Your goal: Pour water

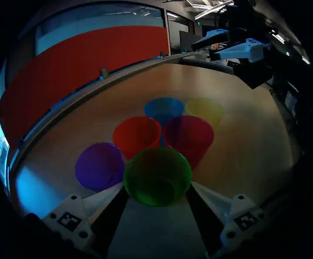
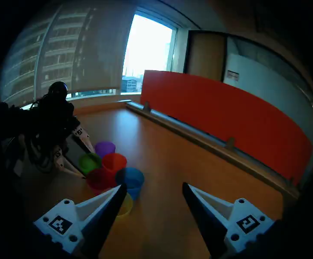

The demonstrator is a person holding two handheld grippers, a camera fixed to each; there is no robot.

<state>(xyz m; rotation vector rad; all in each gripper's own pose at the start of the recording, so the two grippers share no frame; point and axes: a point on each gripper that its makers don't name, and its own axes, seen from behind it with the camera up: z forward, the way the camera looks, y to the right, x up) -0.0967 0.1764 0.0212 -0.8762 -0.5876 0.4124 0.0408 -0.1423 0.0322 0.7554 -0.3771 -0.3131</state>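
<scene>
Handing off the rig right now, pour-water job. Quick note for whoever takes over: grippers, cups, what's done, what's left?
Left gripper: fingers flank the green cup at its sides. I cannot tell whether they press on it.
Right gripper: open, holding nothing, above the table next to the cups, nearest the yellow cup.
Cups: six upright in a tight cluster: green, purple cup, red cup, dark red cup, blue cup, yellow.
Done: left gripper lined up on green. No pour visible, and water levels are unreadable.
Left: probably confirm the grip, lift green, pour. The target cup is not evident.
</scene>
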